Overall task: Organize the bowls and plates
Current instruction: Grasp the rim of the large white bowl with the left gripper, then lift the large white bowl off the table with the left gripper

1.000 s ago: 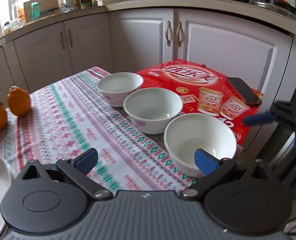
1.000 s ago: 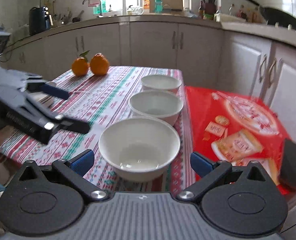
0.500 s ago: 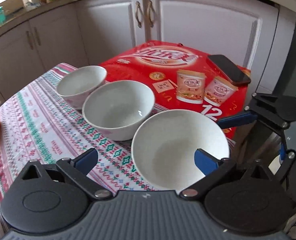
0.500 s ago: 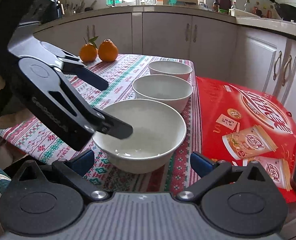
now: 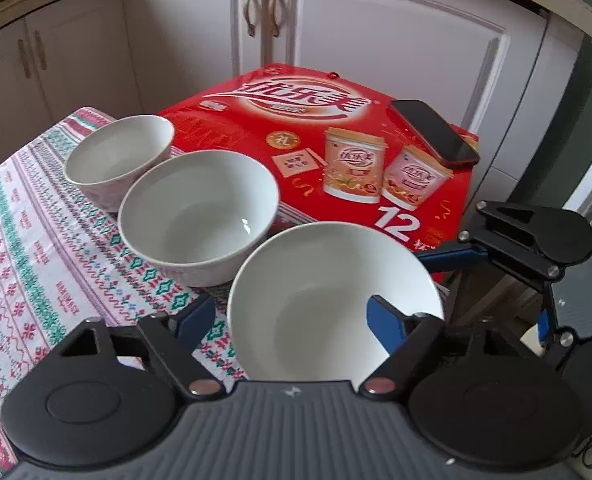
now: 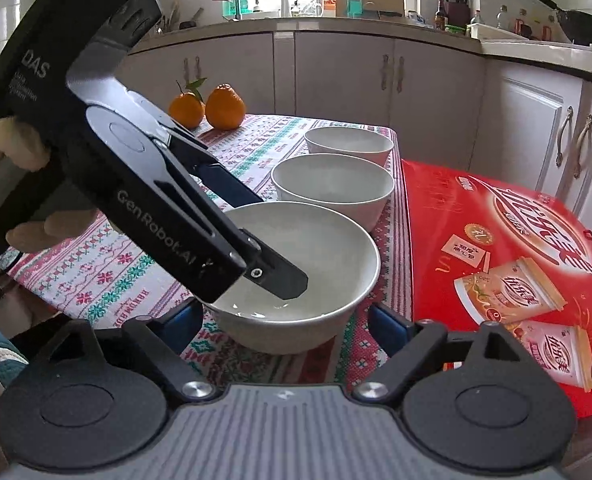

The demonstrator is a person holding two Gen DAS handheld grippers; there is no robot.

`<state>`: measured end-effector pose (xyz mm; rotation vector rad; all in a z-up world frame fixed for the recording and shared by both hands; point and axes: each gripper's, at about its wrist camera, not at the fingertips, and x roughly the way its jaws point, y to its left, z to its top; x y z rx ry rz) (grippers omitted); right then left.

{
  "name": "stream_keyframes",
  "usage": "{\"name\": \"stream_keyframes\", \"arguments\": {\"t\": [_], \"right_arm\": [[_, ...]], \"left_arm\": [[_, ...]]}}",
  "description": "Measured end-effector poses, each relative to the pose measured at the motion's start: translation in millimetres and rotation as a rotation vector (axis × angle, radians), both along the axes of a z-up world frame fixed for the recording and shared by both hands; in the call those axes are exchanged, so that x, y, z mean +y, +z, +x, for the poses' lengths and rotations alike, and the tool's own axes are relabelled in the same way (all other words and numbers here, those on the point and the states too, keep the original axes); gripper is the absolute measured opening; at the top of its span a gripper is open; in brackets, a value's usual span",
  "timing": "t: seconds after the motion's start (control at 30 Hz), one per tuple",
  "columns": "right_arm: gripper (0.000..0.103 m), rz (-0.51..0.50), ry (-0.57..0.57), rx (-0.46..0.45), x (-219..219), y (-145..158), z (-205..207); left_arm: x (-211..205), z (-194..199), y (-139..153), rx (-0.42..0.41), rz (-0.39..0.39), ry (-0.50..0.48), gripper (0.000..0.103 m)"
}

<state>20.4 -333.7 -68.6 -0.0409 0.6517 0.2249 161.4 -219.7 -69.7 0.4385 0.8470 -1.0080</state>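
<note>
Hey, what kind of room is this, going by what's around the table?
Most likely a home kitchen: a wok sits on the counter, white cabinets run beneath it, and bottles crowd the counter by the window.

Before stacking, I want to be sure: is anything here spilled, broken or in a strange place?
Nothing is spilled or broken. Only the phone looks out of place: it lies near the edge of the red carton.

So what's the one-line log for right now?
left gripper: closing, one of its fingers inside nearest white ceramic bowl | right gripper: closing, straddling same bowl | two other white bowls: untouched
</note>
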Motion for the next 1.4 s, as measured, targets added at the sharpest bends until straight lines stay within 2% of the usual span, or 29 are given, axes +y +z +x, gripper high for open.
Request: {"name": "stream_keyframes", "arguments": {"t": [0.13,0.43,0.8,1.4], "right_arm": [[0.089,-0.007,0.009,-0.005,3,1,-1],[0.089,0.001,0.005,0.006,2,3,1],[0.089,0.003,0.035,0.022,10,12,3],[0.089,0.009,0.213,0.025,67,23,38]], "left_arm": [[-4,2,-3,0.029,0.009,-0.017,0.069],[0,9,0,0.092,-0.023,-0.015,0.069],[14,3,8,0.074,-0.034,0.004,0.069],[92,15,18,0.051,-0.074,0.176,0.069]]}}
